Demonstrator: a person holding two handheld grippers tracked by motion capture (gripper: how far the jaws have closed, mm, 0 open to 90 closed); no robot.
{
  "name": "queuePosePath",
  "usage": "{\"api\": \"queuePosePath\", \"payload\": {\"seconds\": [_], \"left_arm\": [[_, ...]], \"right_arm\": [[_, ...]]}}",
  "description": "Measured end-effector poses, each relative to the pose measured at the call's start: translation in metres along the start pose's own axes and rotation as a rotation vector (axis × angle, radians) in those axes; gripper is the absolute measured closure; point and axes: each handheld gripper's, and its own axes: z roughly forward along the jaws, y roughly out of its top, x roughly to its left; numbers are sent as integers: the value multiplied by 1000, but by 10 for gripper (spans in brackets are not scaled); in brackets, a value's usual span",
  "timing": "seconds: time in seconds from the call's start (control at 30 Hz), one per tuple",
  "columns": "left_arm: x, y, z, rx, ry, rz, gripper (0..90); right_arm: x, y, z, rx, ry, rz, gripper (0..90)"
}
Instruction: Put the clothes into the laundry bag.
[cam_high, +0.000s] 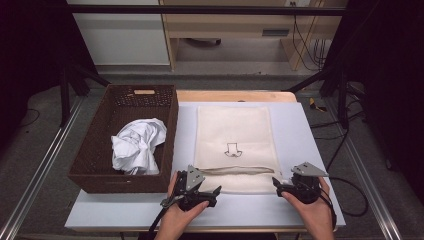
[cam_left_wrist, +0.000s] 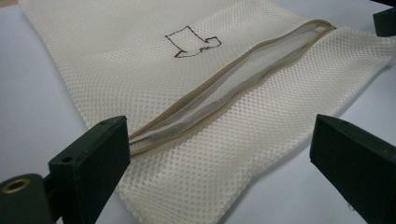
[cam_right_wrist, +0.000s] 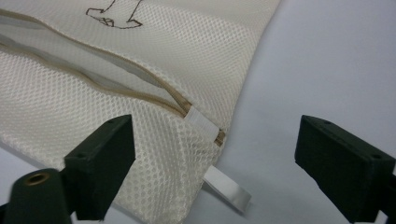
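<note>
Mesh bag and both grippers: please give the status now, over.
Left gripper open, right gripper open, each at one end of the slit. Mesh bag flat on the table, slit open, nothing held. White cloth in the basket. Nothing in the way.

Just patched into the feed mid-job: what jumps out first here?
A cream mesh laundry bag lies flat mid-table, its zipper opening gaping near the person's edge. Both grippers sit open at that opening's ends, left gripper and right gripper, holding nothing. Left of the bag, a brown wicker basket holds crumpled white clothing.
</note>
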Motion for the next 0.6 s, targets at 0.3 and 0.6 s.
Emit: {"api": "queuePosePath", "payload": {"seconds": [0.3, 0.6], "left_arm": [[-2, 0, 0, 0, -1, 8, 54], [0, 1, 1, 0, 3, 2, 51]], "right_arm": [[3, 1, -1, 0, 25, -22, 157], [14, 5, -4, -15, 4, -131, 388]]}}
